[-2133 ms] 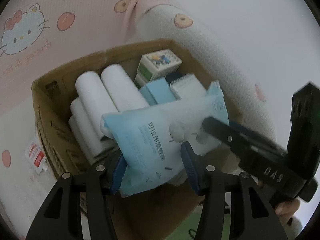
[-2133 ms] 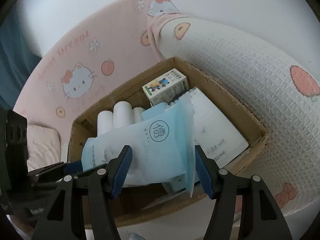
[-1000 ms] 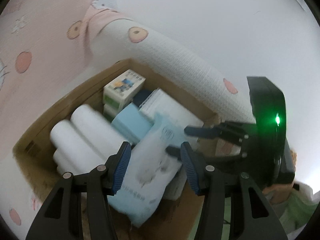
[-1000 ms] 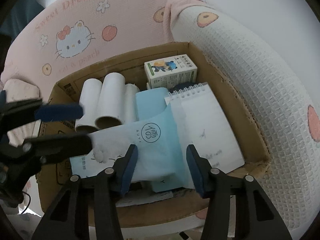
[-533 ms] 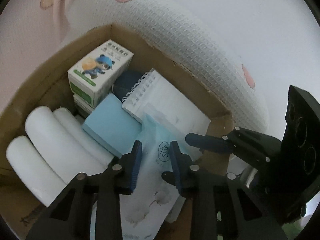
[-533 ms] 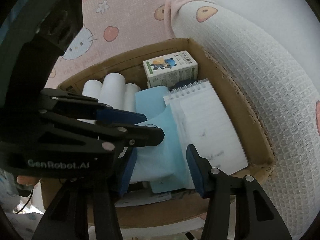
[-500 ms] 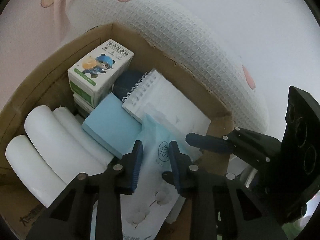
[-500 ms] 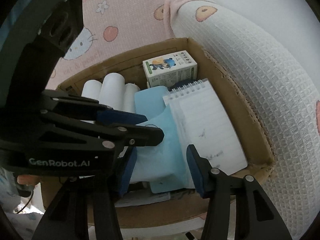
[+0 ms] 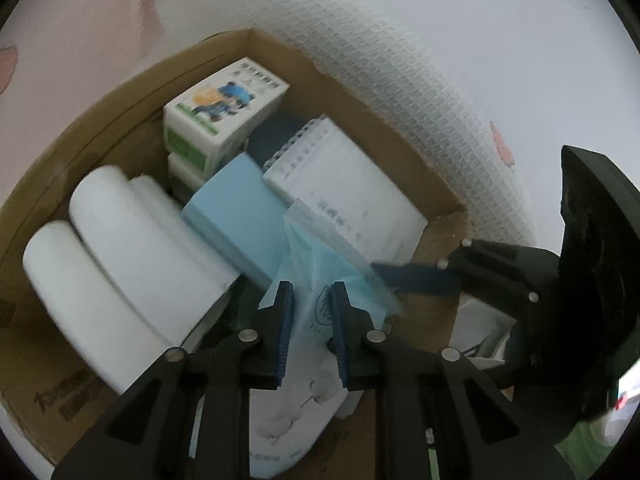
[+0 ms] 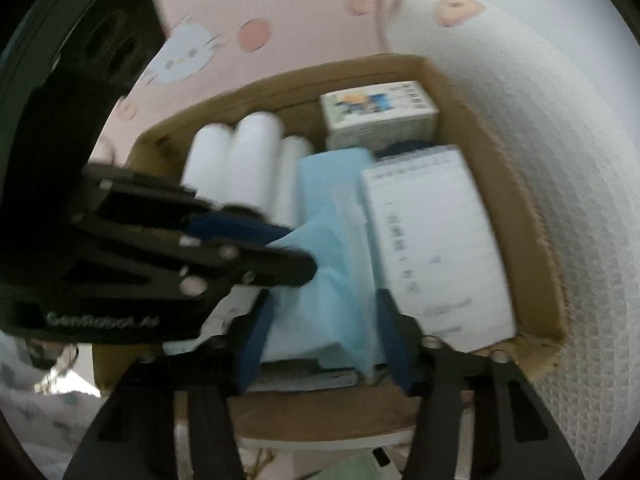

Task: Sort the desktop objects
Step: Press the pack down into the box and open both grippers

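Observation:
A light blue soft tissue pack (image 9: pixel 316 280) (image 10: pixel 324 280) stands on edge in the cardboard box (image 9: pixel 132 80) (image 10: pixel 524 216), between a pale blue box (image 9: pixel 240 216) and a spiral notepad (image 9: pixel 352 196) (image 10: pixel 432 240). My left gripper (image 9: pixel 311 300) is shut on the pack's upper edge; it also shows in the right wrist view (image 10: pixel 280 256). My right gripper (image 10: pixel 324 344) straddles the pack's near end with its jaws apart; its fingers (image 9: pixel 412 276) show at the right of the left wrist view.
The box also holds white paper rolls (image 9: pixel 132 248) (image 10: pixel 248 160) at the left and a cartoon-printed carton (image 9: pixel 224 116) (image 10: pixel 380 108) at the back. A white waffle-knit cushion (image 9: pixel 420 80) (image 10: pixel 560 160) borders the right side, pink Hello Kitty fabric (image 10: pixel 224 40) the back.
Both grippers lowered the tissue pack into the box. My left gripper then narrowed onto the pack's top edge and both views moved closer to the box.

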